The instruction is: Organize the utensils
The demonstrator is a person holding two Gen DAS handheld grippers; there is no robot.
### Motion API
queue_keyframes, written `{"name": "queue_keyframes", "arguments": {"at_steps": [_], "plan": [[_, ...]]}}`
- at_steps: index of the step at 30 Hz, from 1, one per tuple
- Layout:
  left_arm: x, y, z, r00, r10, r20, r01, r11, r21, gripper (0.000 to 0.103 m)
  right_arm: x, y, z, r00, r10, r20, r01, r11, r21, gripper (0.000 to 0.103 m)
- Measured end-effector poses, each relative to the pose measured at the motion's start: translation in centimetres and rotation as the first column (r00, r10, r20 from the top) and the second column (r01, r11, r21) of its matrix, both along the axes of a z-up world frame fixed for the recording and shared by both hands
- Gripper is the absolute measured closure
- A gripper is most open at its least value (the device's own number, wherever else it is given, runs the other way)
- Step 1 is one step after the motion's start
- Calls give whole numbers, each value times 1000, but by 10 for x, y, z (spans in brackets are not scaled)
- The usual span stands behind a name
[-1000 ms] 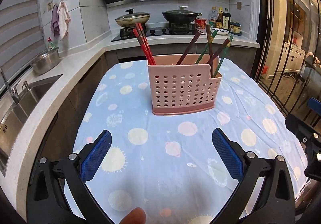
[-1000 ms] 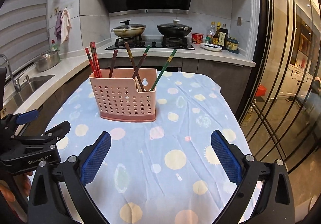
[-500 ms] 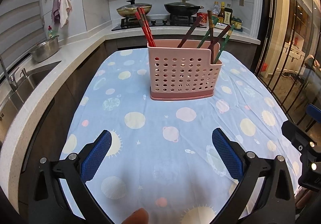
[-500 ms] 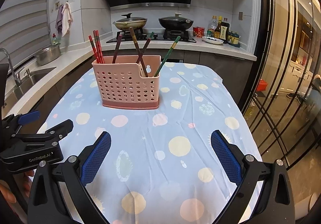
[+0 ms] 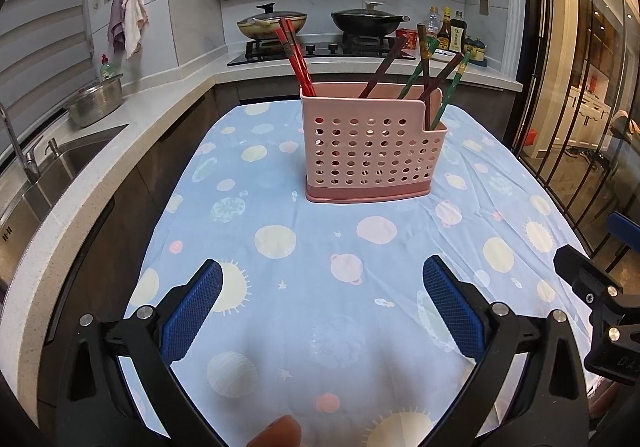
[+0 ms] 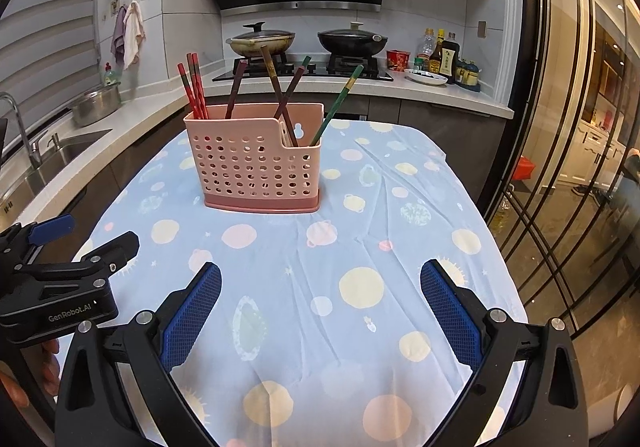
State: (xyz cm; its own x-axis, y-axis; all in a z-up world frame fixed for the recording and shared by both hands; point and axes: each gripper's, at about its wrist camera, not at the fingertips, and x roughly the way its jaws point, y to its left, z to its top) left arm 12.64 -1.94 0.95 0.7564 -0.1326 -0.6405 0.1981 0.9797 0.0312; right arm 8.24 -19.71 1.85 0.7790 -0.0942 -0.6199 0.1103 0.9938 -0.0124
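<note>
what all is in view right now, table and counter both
utensil holder: 1, pink perforated, on table
red chopsticks: about 3, red, holder's left end
dark chopsticks: about 3, brown, holder's middle
green chopsticks: 2 or so, holder's right end
tablecloth: 1, blue with dots, over table
pans: 2, lidded, on stove
steel bowl: 1, by sink
bottles: several, counter right
towels: 2, hung on wall
left gripper: open, empty
right gripper: open, empty

1 pink perforated utensil holder (image 6: 256,167), 3 red chopsticks (image 6: 194,87), 3 dark brown chopsticks (image 6: 276,87), 2 green chopsticks (image 6: 340,99), 2 lidded pans (image 6: 262,41) on stove.
</note>
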Motion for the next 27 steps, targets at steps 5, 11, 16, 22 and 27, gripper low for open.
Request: {"name": "queue_keyframes", "arguments": {"at_steps": [5, 11, 16, 22, 27], "plan": [[1, 3, 0, 1000, 17, 2, -17, 1000, -8, 7, 1, 1, -2, 1000, 2, -5, -2, 1000, 4, 7], [4, 6, -1, 999, 33, 0, -33, 999, -10, 7, 3, 0, -4, 1000, -2, -12, 2, 1000, 2, 7], [6, 7, -2, 999, 43, -4, -43, 999, -9, 7, 4, -3, -6, 1000, -5, -18, 5, 1000, 7, 7], [7, 8, -3, 999, 44, -5, -44, 999, -7, 7, 5, -5, -7, 1000, -10, -16, 10, 1000, 10, 7], [7, 8, -4, 999, 45, -4, -45, 999, -7, 7, 4, -6, -7, 1000, -13, -13, 13, 1000, 11, 7]]}}
